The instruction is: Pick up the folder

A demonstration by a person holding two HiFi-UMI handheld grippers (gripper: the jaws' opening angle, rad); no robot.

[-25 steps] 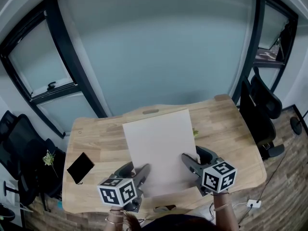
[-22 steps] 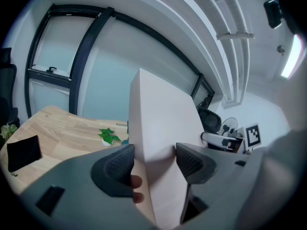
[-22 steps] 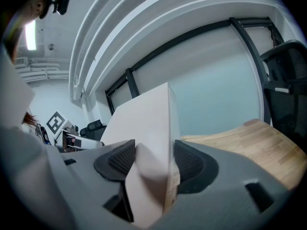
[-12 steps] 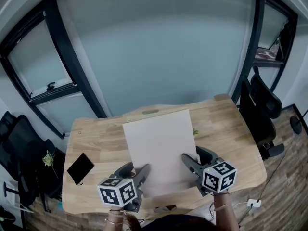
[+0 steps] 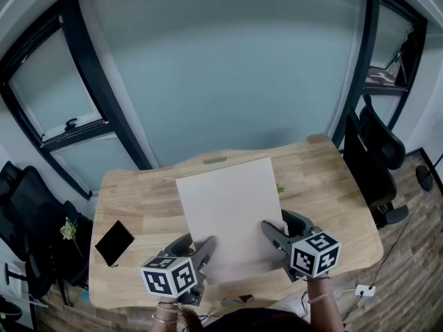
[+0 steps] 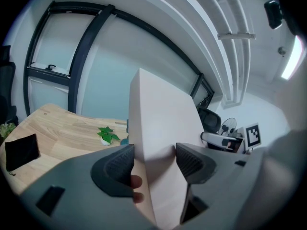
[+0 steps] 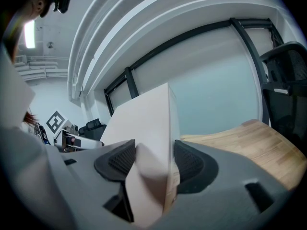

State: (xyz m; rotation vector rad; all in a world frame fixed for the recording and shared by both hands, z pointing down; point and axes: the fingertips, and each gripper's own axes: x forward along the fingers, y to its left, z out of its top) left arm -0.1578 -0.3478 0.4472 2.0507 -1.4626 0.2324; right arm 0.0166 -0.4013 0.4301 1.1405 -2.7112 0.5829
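Note:
The folder (image 5: 232, 213) is a large pale pinkish-white sheet held over the wooden table (image 5: 332, 185). My left gripper (image 5: 196, 243) is shut on its near left corner and my right gripper (image 5: 280, 223) on its near right corner. In the left gripper view the folder (image 6: 160, 123) rises edge-on between the pads of that gripper (image 6: 154, 159), clear of the tabletop. The right gripper view shows the folder (image 7: 144, 119) with a thick folded edge pinched between the wide-standing pads of that gripper (image 7: 153, 159).
A flat black object (image 5: 115, 241) lies on the table's left part. A small green plant (image 6: 106, 135) sits behind the folder. Black office chairs (image 5: 377, 151) stand to the right, and more chairs (image 5: 28, 213) to the left. A glass wall with dark frames runs behind.

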